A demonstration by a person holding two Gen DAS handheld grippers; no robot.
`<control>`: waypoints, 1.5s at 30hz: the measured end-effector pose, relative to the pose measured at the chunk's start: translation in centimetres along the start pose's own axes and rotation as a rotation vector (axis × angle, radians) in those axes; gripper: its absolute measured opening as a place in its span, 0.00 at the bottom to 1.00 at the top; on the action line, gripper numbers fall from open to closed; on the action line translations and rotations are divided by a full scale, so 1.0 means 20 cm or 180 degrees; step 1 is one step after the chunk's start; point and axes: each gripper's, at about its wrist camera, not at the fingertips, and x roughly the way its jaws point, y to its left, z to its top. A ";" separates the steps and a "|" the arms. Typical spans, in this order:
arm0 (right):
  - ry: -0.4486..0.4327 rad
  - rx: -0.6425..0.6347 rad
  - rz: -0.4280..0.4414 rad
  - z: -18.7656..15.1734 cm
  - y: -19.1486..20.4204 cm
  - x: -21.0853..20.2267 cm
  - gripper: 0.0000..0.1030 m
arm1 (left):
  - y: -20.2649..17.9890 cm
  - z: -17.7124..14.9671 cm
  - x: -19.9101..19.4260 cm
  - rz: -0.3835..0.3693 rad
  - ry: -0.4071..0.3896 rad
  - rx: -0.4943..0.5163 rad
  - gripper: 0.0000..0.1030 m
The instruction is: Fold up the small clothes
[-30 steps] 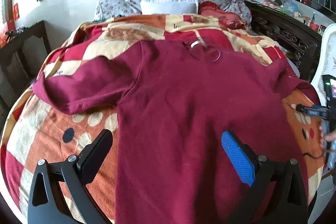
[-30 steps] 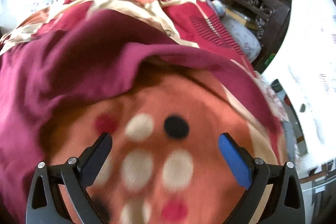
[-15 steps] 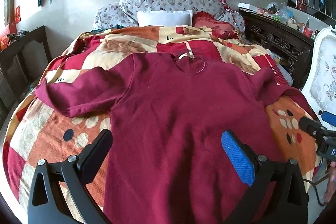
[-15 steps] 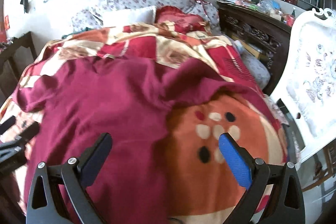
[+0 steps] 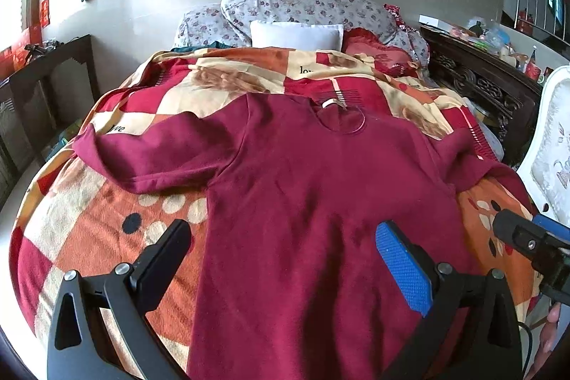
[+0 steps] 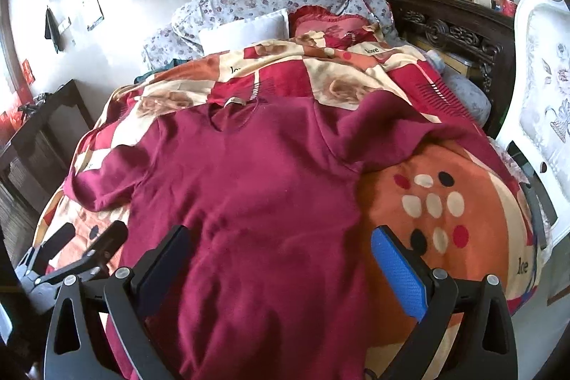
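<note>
Maroon shirt (image 5: 302,202) flat; left claw (image 5: 283,246), right claw (image 6: 279,250) hover agape.

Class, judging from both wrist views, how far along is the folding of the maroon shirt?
Done: the maroon shirt lies spread flat on the patterned blanket, sleeves out. In hand: nothing; left gripper and right gripper hover open. Left: every fold.

L gripper (image 5: 283,250): jaws wide apart, nothing held, level, pointing fwd | R gripper (image 6: 279,251): jaws wide apart, nothing held, level, just right of L gripper
</note>
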 end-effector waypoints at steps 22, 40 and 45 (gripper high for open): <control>0.0167 0.0244 0.0909 0.06 0.03 -0.43 1.00 | -0.02 0.00 -0.03 -0.0077 -0.0036 0.0060 1.00; -0.0084 0.0033 0.0933 0.17 0.14 -0.54 1.00 | -0.02 0.04 -0.06 -0.0108 -0.0061 0.0014 1.00; 0.0020 0.0079 0.0584 0.16 0.11 -0.28 1.00 | -0.03 0.04 -0.01 -0.0041 -0.0013 0.0101 1.00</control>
